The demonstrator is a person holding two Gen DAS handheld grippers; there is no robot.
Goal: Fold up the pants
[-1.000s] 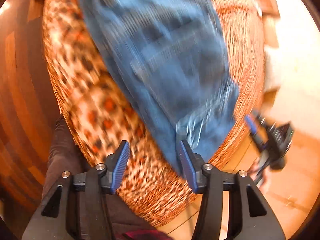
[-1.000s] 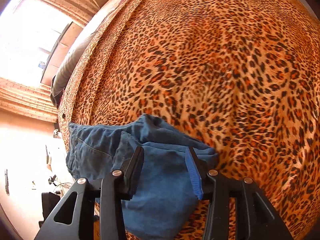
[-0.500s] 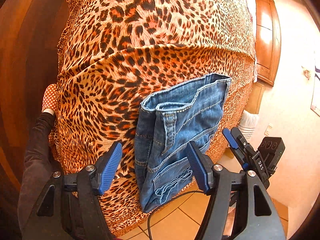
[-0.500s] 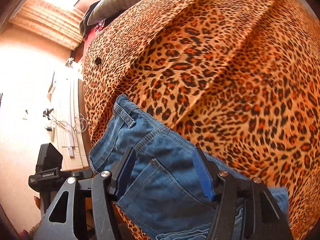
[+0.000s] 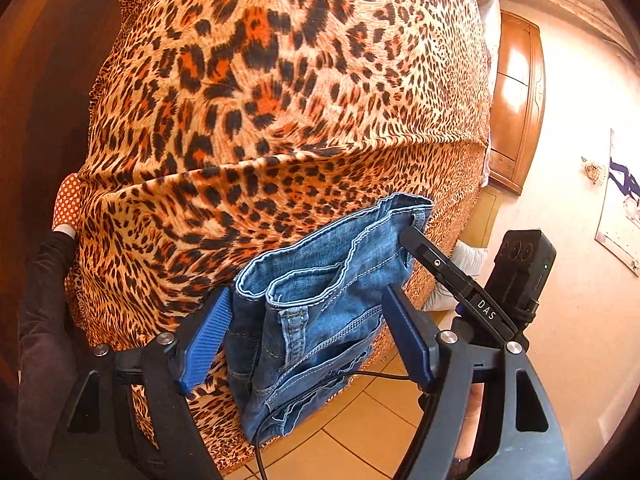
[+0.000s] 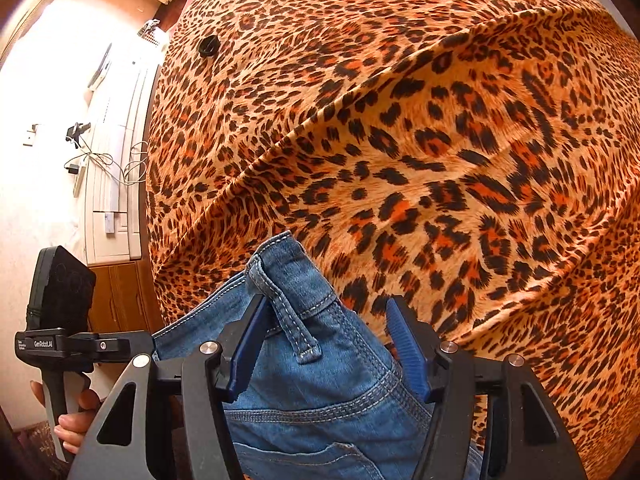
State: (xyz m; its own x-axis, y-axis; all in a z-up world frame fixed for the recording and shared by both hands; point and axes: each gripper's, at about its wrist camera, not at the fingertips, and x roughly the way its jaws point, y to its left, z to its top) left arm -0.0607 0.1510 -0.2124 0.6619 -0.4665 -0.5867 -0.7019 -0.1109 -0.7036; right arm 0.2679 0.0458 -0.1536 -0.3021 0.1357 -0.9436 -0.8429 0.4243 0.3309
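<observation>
Bed (image 5: 280,92): covered by a leopard-print sheet with a long raised crease across it; it fills most of both views.
Floor (image 5: 360,432): tan tiles below the near edge of the bed in the left wrist view.
Jeans (image 5: 320,304): blue denim, folded into a compact bundle, lying at the near edge of the bed and hanging partly over it; waistband and 1 belt loop face up in the right wrist view.
Left gripper (image 5: 308,344): its 2 blue-padded fingers (image 5: 204,336) stand on either side of the bundle, spreading apart, pads clear of the denim.
Right gripper (image 6: 326,344): fingers (image 6: 404,344) spread over the waistband; the left pad sits just beside the belt loop, and whether it touches the cloth I cannot tell.
Cable (image 5: 304,392): thin, black, running over the lower part of the jeans.
</observation>
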